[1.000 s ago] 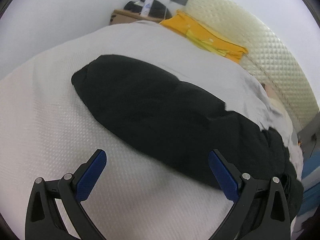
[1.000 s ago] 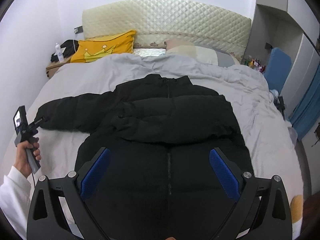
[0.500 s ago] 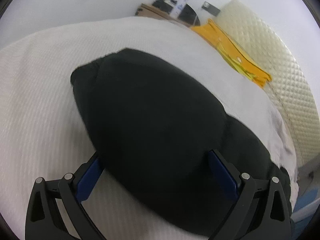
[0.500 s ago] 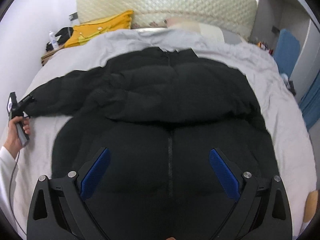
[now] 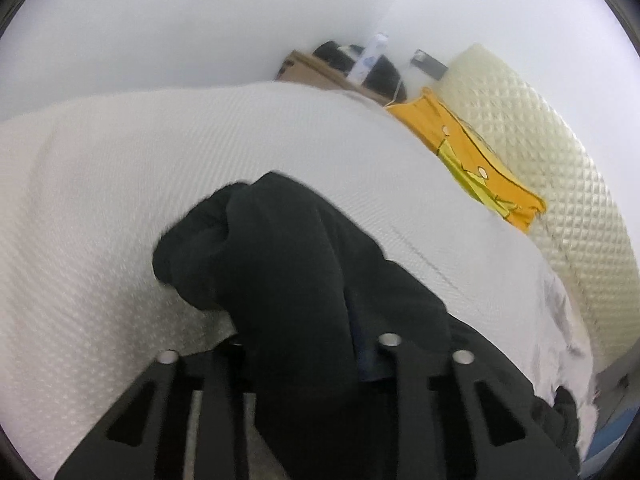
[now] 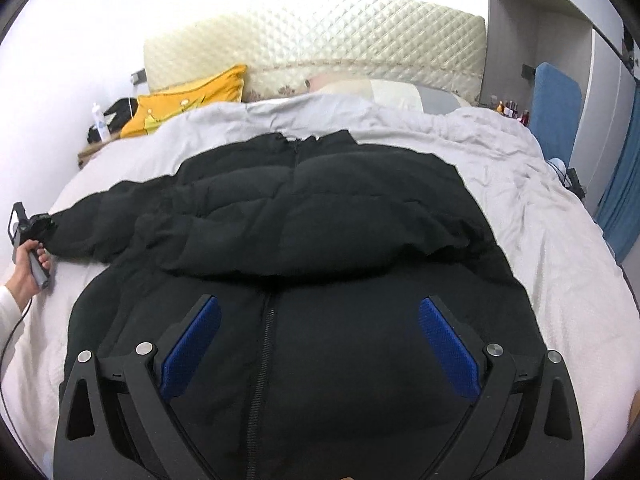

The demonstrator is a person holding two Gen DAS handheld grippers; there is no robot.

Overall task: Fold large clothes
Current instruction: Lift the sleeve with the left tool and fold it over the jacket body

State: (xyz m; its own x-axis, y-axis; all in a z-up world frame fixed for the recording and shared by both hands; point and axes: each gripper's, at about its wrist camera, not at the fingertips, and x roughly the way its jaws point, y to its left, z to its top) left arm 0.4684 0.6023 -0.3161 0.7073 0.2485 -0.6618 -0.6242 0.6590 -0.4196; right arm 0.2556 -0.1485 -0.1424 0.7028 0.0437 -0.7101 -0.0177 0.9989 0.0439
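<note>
Left gripper (image 5: 304,364) has just been closing, and its jaws now pinch the black cuff of the sleeve (image 5: 280,280), which bunches between them and spills out ahead. Over on the right, the right gripper (image 6: 320,344) hangs with jaws wide apart above the lower front of the jacket (image 6: 320,240), zip running straight up between them, nothing touched that I can see. The jacket lies flat on the bed (image 6: 540,220), hem at the near edge, collar toward the headboard (image 6: 320,40); one sleeve is already folded across the chest. The other sleeve (image 6: 100,228) stretches out long toward the bed's left edge, and that's where the left hand (image 6: 30,276) is, right at the cuff. So the left side is the one placed for it: I'd judge the sleeve's long axis wants swinging inward across the chest. Beyond, a yellow pillow (image 6: 188,100) leans by the headboard.
</note>
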